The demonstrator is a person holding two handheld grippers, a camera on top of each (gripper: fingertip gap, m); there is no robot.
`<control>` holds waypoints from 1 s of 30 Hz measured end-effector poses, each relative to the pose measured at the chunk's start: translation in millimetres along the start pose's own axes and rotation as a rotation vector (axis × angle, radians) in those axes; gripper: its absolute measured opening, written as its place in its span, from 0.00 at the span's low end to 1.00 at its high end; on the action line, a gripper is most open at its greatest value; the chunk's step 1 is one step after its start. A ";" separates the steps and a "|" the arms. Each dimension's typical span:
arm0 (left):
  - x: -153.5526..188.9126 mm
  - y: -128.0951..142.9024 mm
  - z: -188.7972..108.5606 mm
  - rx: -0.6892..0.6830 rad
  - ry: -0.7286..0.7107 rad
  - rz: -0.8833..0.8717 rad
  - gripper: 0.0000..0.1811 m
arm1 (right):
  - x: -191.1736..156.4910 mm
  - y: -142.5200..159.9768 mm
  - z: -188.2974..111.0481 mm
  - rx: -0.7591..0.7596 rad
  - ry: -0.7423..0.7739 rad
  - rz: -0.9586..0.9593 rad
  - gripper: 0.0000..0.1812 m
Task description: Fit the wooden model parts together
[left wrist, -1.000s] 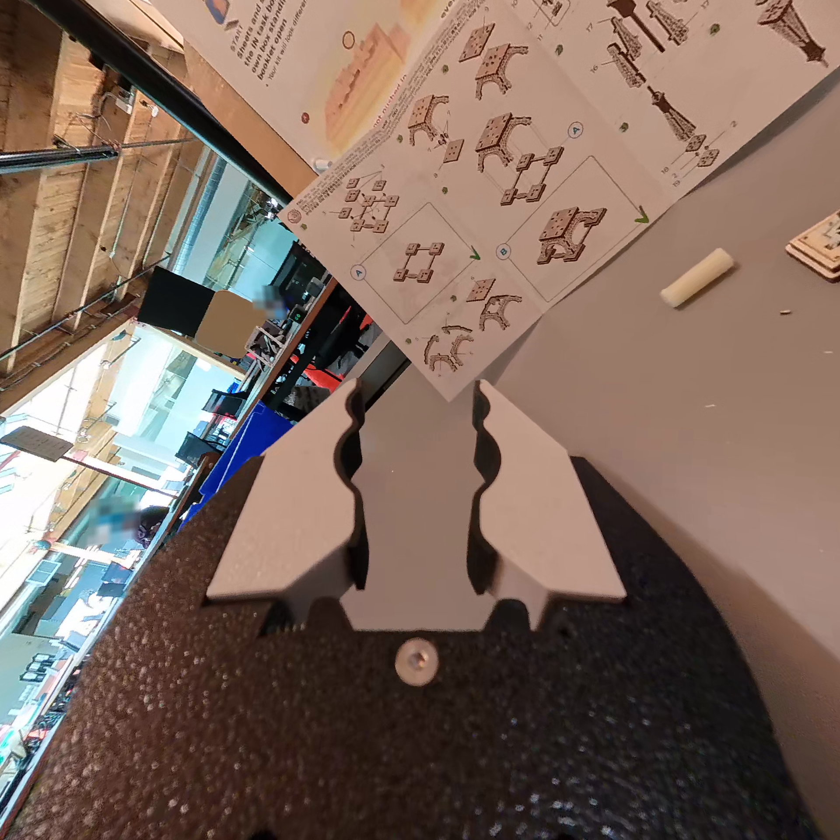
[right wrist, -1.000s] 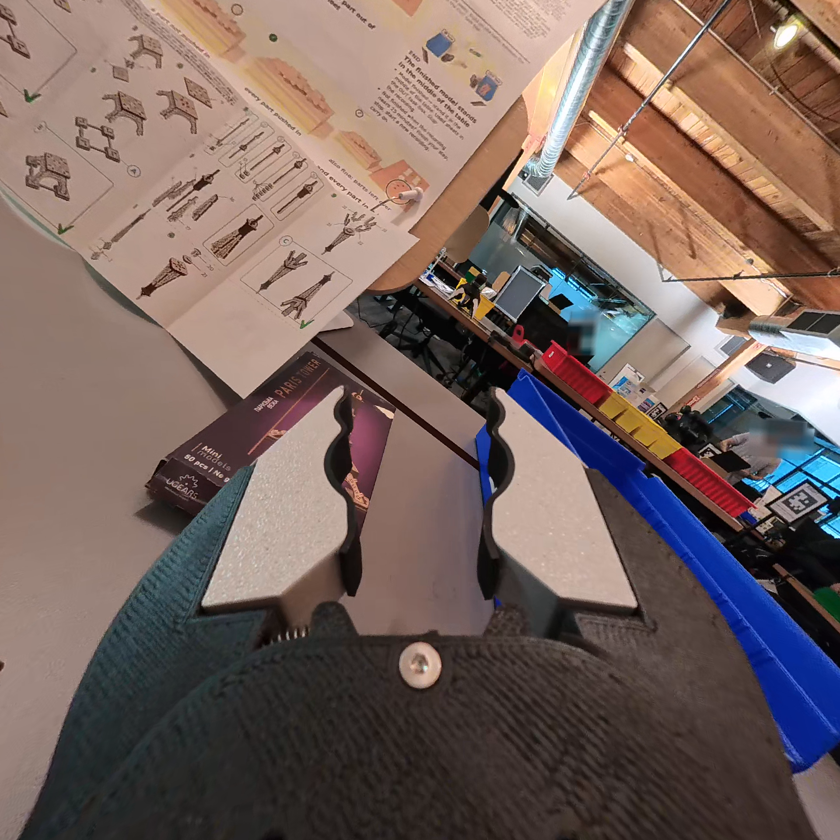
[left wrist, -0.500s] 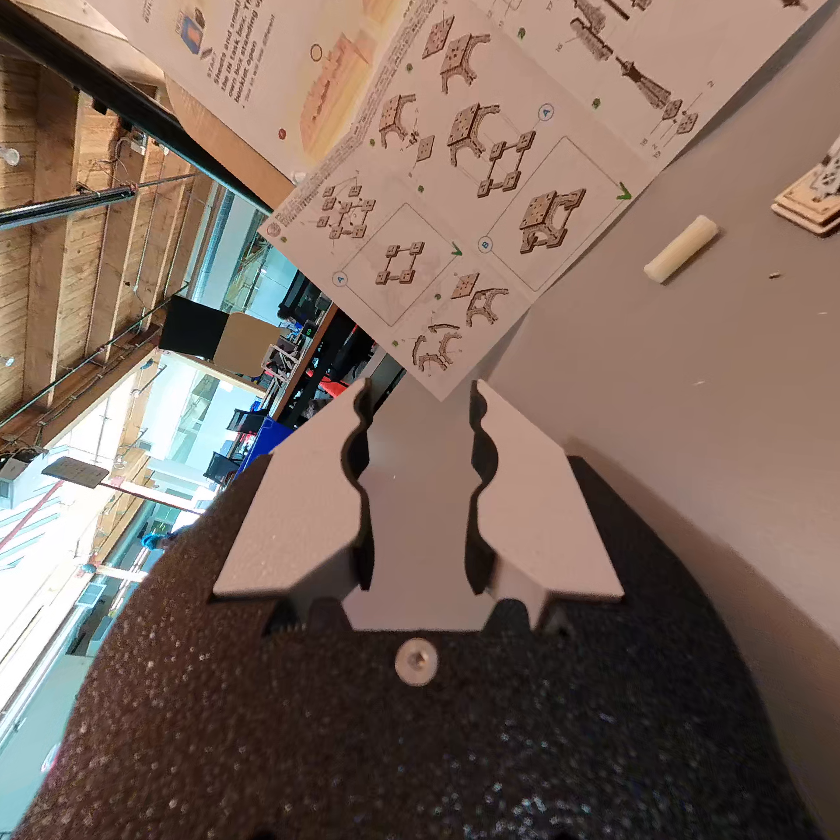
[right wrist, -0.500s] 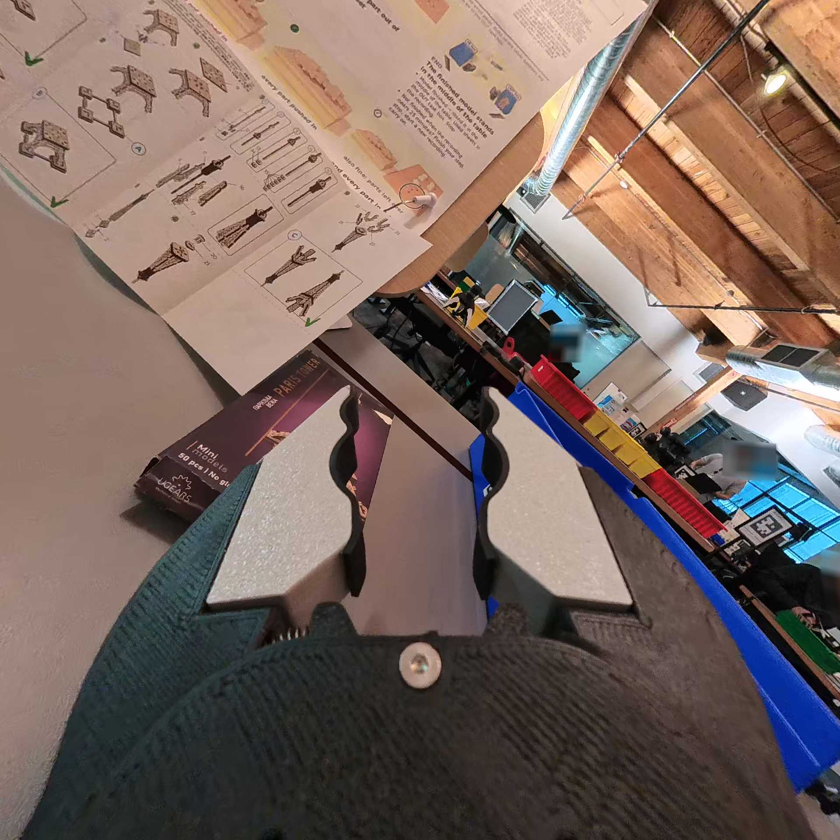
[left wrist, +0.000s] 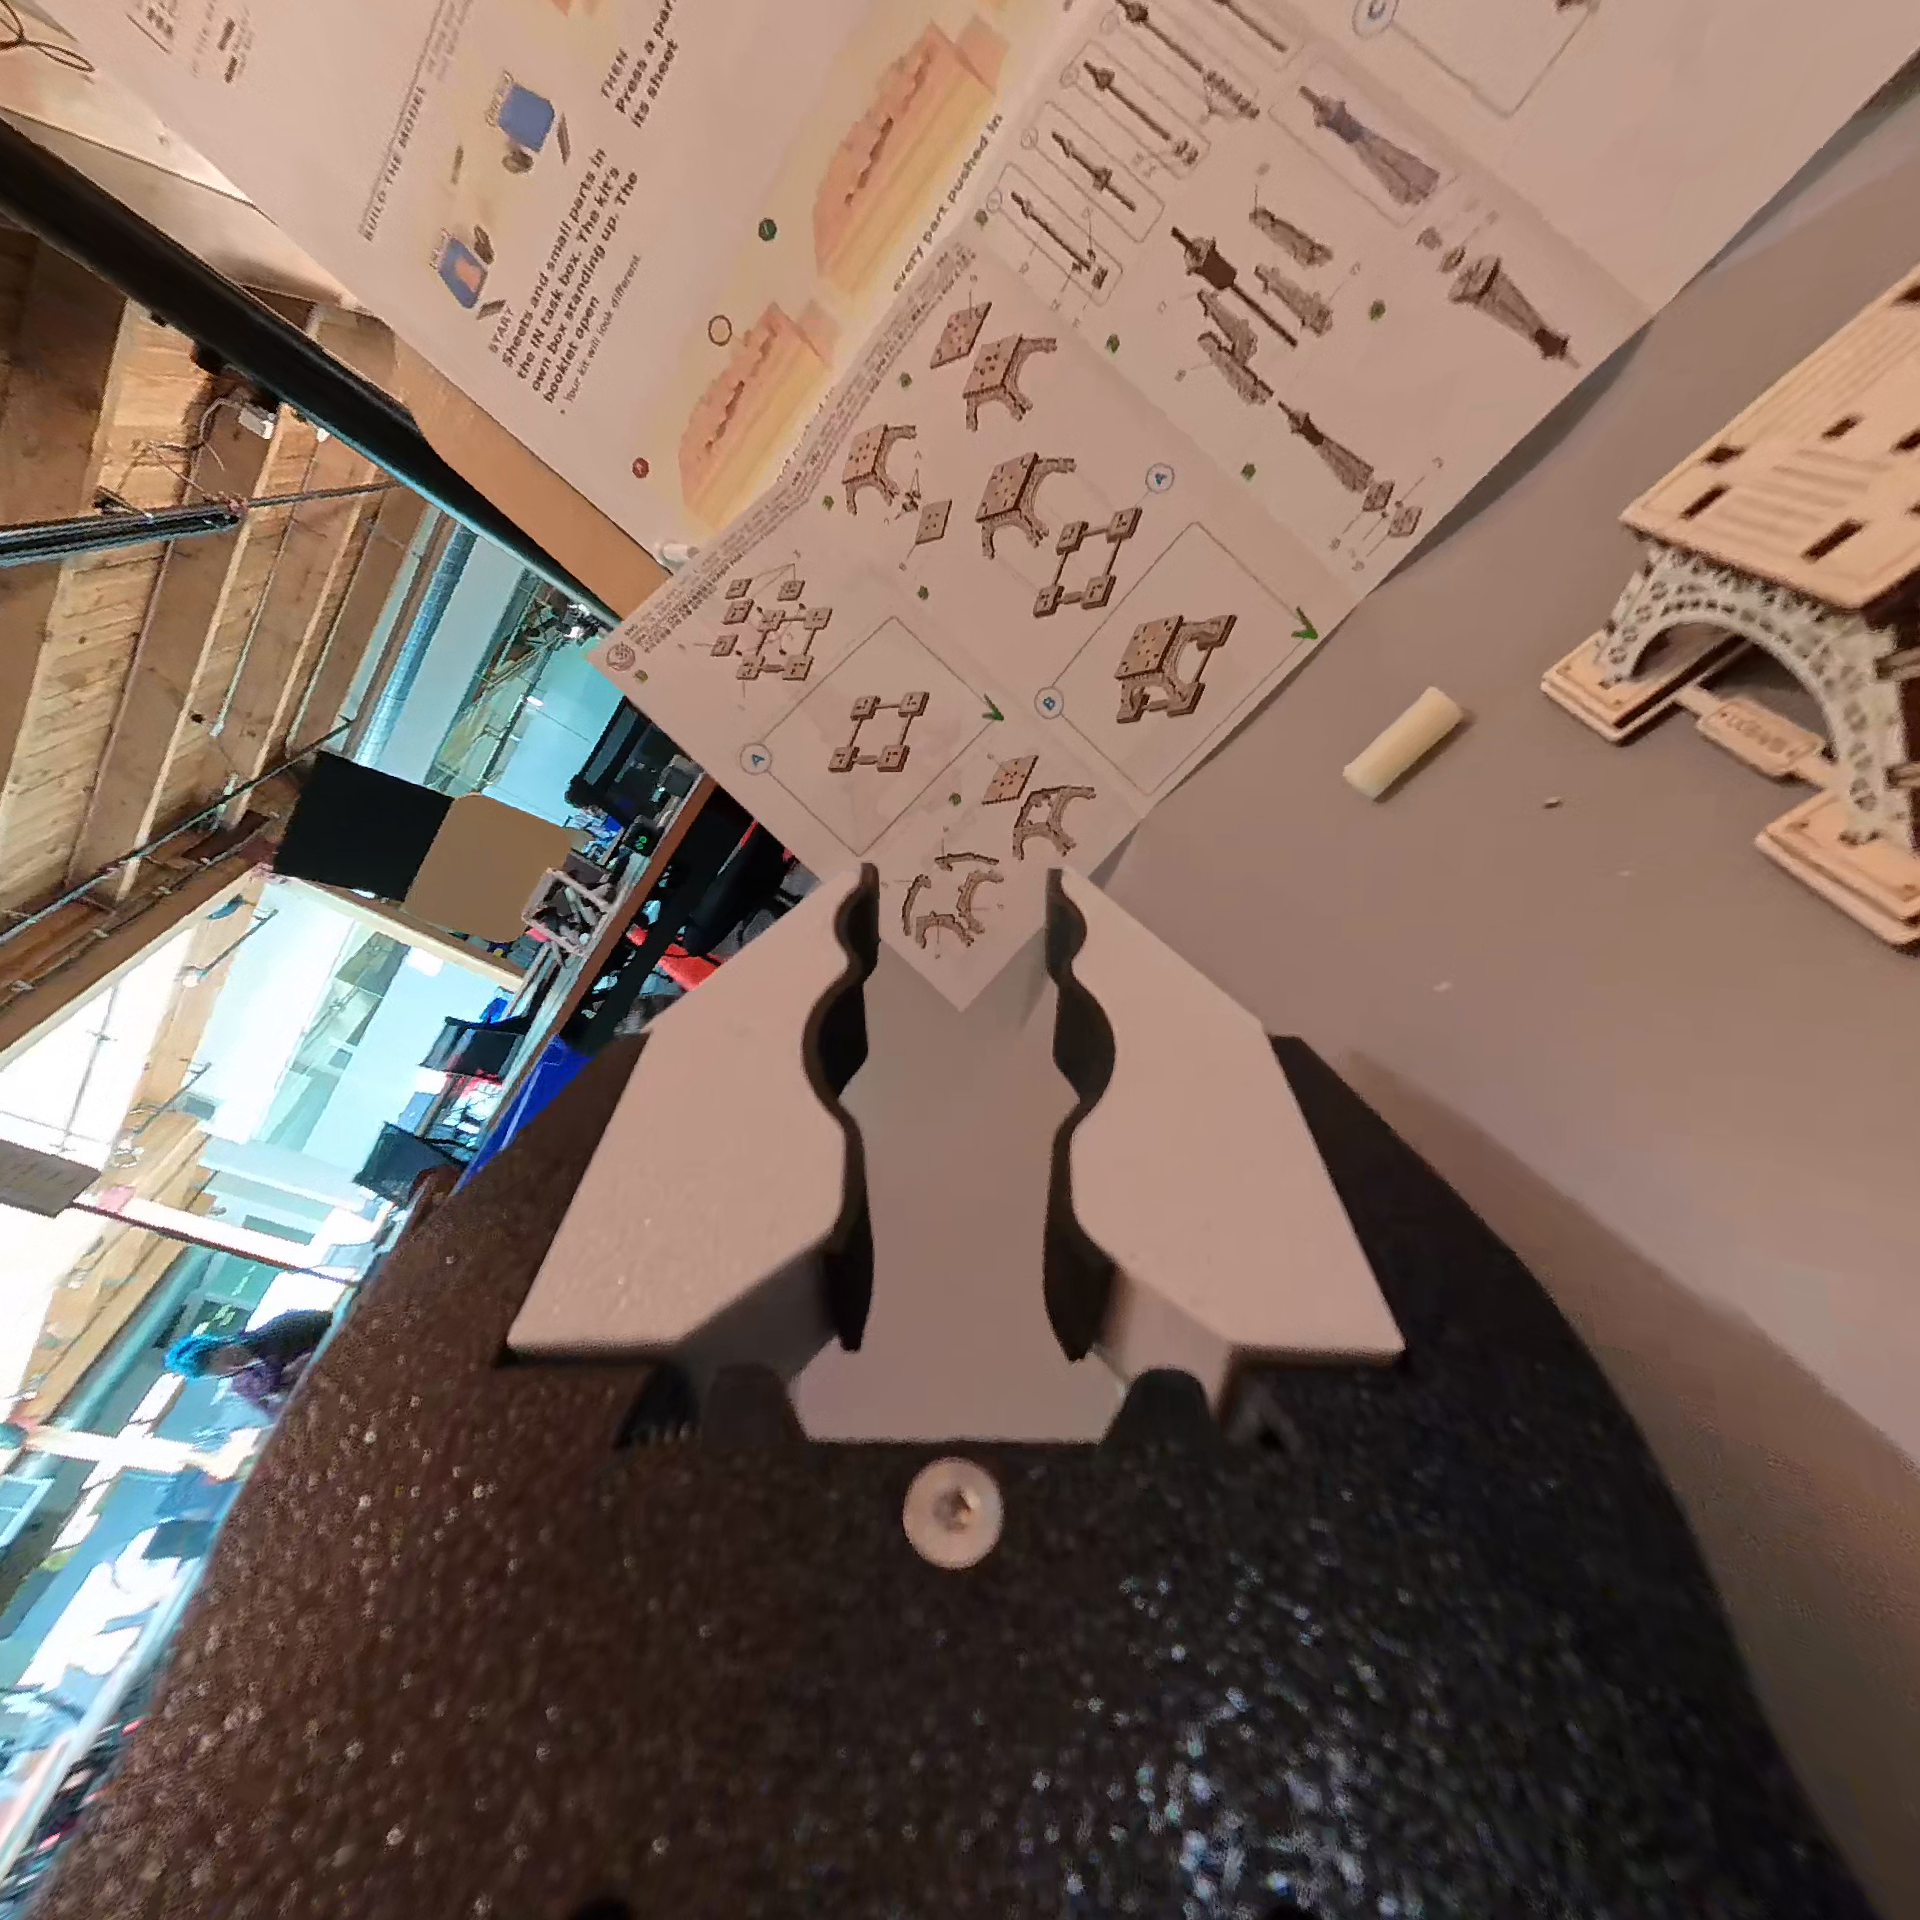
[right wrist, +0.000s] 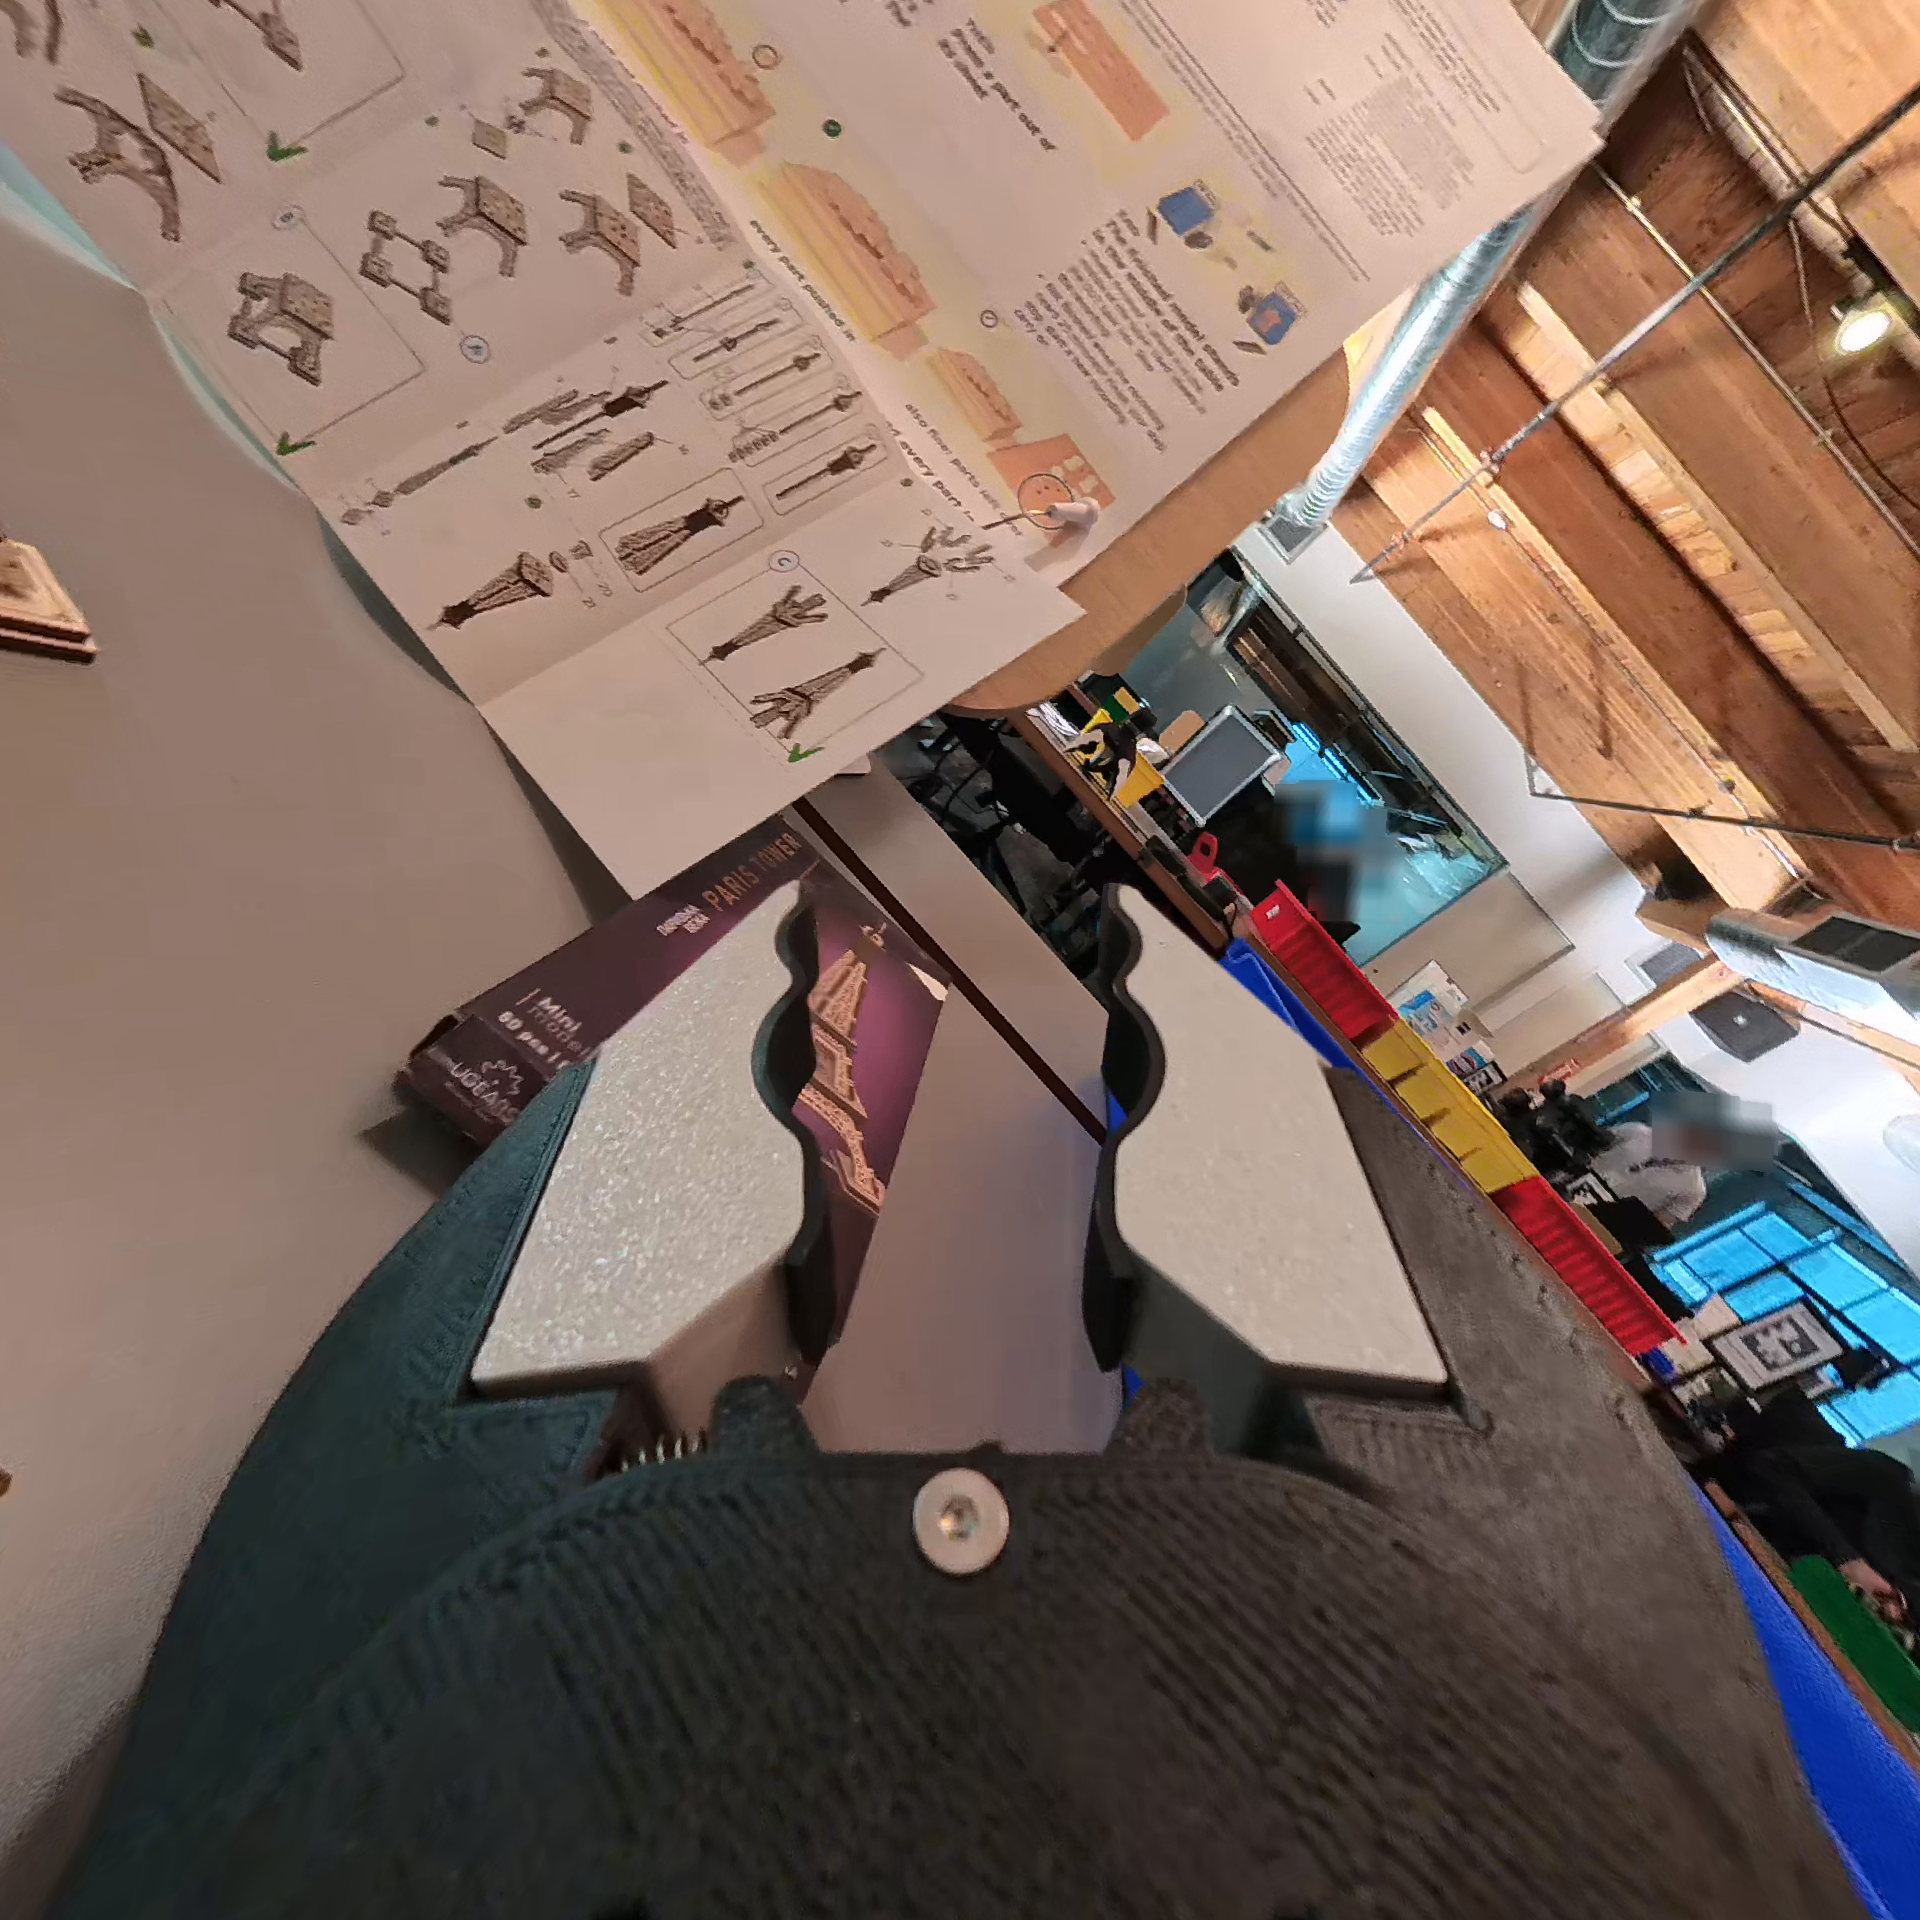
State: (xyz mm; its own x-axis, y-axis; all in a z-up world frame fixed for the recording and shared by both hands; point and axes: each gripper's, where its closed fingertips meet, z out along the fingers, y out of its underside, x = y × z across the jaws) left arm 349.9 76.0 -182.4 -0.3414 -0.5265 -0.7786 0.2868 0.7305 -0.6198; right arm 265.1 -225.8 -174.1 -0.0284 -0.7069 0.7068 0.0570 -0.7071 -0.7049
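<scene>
Two claws, both empty. Left claw (left wrist: 961, 914) has fingers apart, nothing between them, hovering over the grey table (left wrist: 1507, 1091). Right claw (right wrist: 951, 914) also has fingers apart, nothing held.

One wooden model (left wrist: 1787, 623), a partly built tower base with arched legs on a stepped plate, stands on the table, well apart from the left claw. In the right wrist view only a corner of it (right wrist: 36, 613) shows at the frame edge.

One pale stick (left wrist: 1403, 743) lies on the table just beside the model, between it and the sheet. One instruction sheet (left wrist: 1039, 520) lies flat beyond the model, its corner near the left claw tips. One larger printed page (left wrist: 727, 208) lies under it. One dark purple box (right wrist: 665, 987) lies beside the sheet's other end, partly behind the right claw; contents not visible.

Off the table: blue bins (right wrist: 1849, 1714), red bins (right wrist: 1320, 966) and yellow bins (right wrist: 1444, 1112) in a row; contents can't be told.
</scene>
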 end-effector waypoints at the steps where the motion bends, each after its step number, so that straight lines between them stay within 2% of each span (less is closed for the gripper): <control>1: 1.8 -2.1 -0.5 0.009 0.013 -0.020 0.16 | -2.9 -0.2 0.5 0.003 -0.018 -0.010 0.29; 3: 4.1 -5.1 -1.4 0.020 0.032 -0.054 0.15 | -8.4 -1.6 0.8 0.011 -0.055 -0.017 0.29; 6: 7.6 -13.8 -4.6 0.052 0.084 -0.118 0.13 | -29.7 -13.1 -7.1 0.069 -0.231 -0.043 0.28; 8: 2.7 -17.1 -7.1 0.069 0.075 -0.146 0.13 | -51.6 -28.8 -25.4 0.105 -0.457 -0.012 0.27; 10: 0.2 -16.2 -10.0 0.071 0.073 -0.166 0.13 | -80.5 -41.1 -53.5 0.072 -0.744 0.015 0.28; 11: 0.6 -15.3 -11.6 0.073 0.079 -0.182 0.12 | -91.7 -43.9 -63.8 0.041 -0.834 0.005 0.29; 13: 3.3 -15.1 -14.9 0.093 0.104 -0.212 0.10 | -109.4 -52.5 -71.1 0.027 -0.898 -0.031 0.35; 16: 5.6 -12.2 -18.7 0.114 0.128 -0.239 0.08 | -133.2 -67.5 -75.9 0.046 -0.976 -0.048 0.30; 21: 9.0 -11.0 -18.9 0.128 0.160 -0.253 0.06 | -158.1 -64.6 -83.1 -0.002 -1.100 -0.048 0.25; 24: 12.3 -12.3 -19.0 0.110 0.177 -0.207 0.06 | -161.0 -60.8 -81.2 -0.007 -1.091 -0.062 0.18; 30: 11.0 -10.5 -19.7 0.072 0.186 -0.165 0.05 | -166.0 -57.8 -85.1 -0.031 -1.058 -0.068 0.13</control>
State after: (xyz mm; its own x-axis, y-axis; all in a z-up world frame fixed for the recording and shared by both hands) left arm 325.5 71.1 -182.5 -0.5454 -0.5425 -0.6390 0.2745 0.6047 -0.7476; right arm 181.6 -69.4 -255.9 0.8536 -0.2988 0.4267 0.0617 -0.7553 -0.6524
